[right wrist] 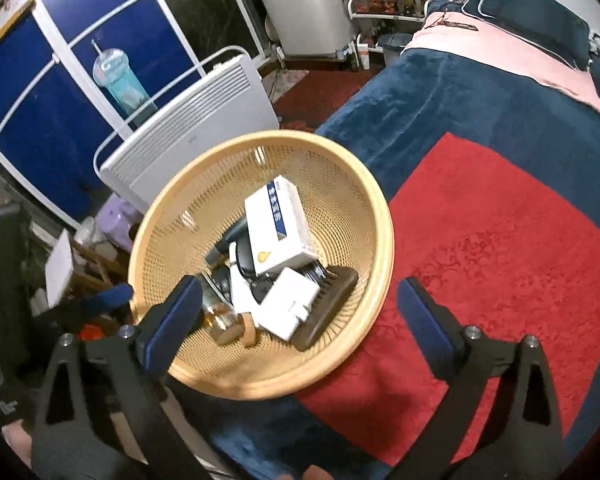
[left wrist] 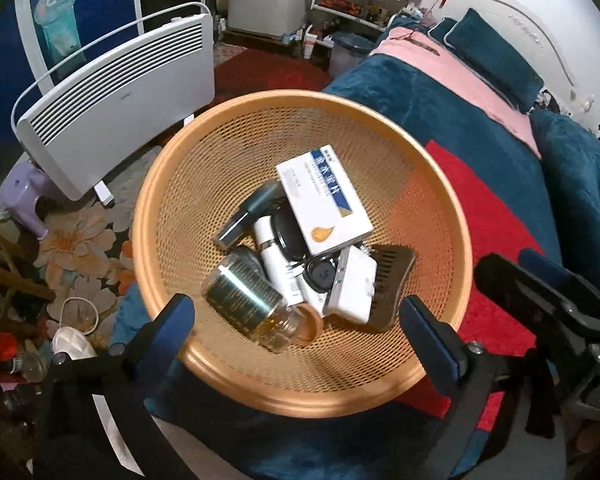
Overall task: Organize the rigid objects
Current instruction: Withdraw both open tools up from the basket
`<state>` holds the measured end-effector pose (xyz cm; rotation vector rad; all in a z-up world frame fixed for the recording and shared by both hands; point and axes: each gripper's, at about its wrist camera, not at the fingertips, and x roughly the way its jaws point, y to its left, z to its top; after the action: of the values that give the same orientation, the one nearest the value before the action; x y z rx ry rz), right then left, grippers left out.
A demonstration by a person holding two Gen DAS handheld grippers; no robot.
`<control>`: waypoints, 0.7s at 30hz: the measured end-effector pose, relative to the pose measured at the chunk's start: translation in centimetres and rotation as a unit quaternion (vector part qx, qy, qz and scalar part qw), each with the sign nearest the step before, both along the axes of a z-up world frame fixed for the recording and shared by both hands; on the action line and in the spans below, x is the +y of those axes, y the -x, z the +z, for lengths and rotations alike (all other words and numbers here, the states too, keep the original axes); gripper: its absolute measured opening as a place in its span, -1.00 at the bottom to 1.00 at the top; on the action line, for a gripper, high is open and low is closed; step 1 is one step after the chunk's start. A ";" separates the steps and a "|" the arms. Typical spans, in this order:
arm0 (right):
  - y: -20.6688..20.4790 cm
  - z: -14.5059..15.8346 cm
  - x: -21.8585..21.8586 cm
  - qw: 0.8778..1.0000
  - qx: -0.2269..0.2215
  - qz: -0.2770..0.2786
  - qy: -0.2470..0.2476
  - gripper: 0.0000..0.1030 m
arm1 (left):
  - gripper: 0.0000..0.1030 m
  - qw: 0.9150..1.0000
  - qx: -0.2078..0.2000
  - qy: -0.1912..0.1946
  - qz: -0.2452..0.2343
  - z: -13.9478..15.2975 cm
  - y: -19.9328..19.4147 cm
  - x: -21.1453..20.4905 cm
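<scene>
Left wrist view: both grippers, left gripper (left wrist: 296,328) and right gripper (right wrist: 300,312), wide open, empty; glass jar (left wrist: 256,304) at basket (left wrist: 168,168) lower-centre looks heavy, slippery, breakable, so grip across its body.

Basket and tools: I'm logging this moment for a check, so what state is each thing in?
Basket: upright, on the bed's edge, holding the items.
White box: lying tilted on top of the pile.
Glass jar: on its side.
Dark comb: lying against the basket wall.
White adapter: lying flat, partly on the comb.
Left tool: open, empty.
Right tool: open, empty.
</scene>
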<state>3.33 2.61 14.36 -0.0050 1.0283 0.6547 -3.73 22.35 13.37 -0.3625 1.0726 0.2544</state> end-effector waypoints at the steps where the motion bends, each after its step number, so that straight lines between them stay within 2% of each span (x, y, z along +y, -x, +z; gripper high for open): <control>1: 0.0 -0.1 -0.1 1.000 0.002 0.000 0.003 1.00 | 0.99 1.000 0.001 0.000 0.001 -0.1 0.1 0.0; 15: 0.7 -0.3 -0.2 1.000 0.008 -0.002 0.008 1.00 | 0.99 1.000 0.011 -0.001 0.008 -0.7 1.1 0.4; 21: 0.8 -0.5 -0.3 1.000 0.009 -0.007 0.009 1.00 | 0.99 1.000 0.013 0.010 0.012 -1.2 1.5 0.6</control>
<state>2.52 2.27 13.89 -0.0076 1.0512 0.6346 -5.19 22.91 12.19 -0.3908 1.0975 0.2703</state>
